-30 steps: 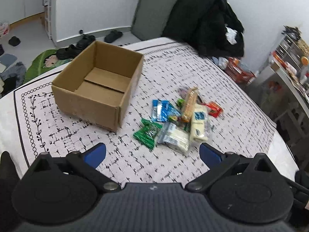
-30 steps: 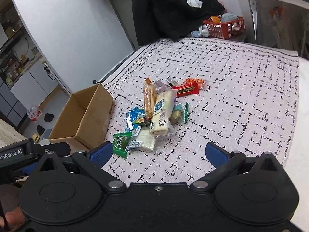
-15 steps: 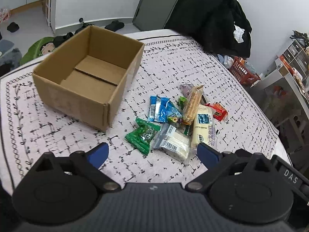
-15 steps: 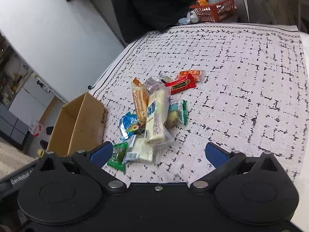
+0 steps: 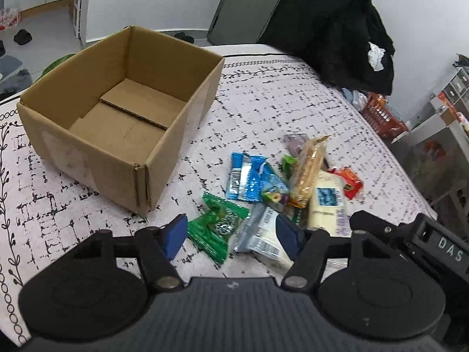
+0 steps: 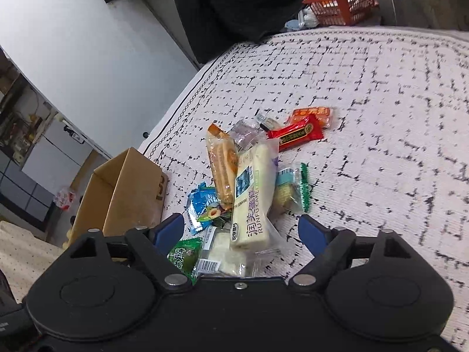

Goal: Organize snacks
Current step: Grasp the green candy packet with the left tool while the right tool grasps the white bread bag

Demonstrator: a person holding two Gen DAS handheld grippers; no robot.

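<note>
Only the left wrist view looks down into the cardboard box (image 5: pixel 117 111), whose bare floor holds nothing; the right wrist view shows just its outer side wall at 9 o'clock. The right view alone makes the "RUNFU CAKE" print on the white cake packet (image 6: pixel 253 202) readable.

The snack pile (image 5: pixel 281 190) lies on the patterned cloth (image 5: pixel 293 102), just beside the box at its 3 o'clock — none of it inside. The left gripper (image 5: pixel 231 233) is spread wide above the green packet (image 5: pixel 217 226); the right gripper (image 6: pixel 241 230) is also spread, with the cake packet between its fingers, pinching nothing.

A black coat (image 5: pixel 331 23) and an orange basket (image 6: pixel 343 6) sit beyond the cloth at 12 to 1 o'clock.
</note>
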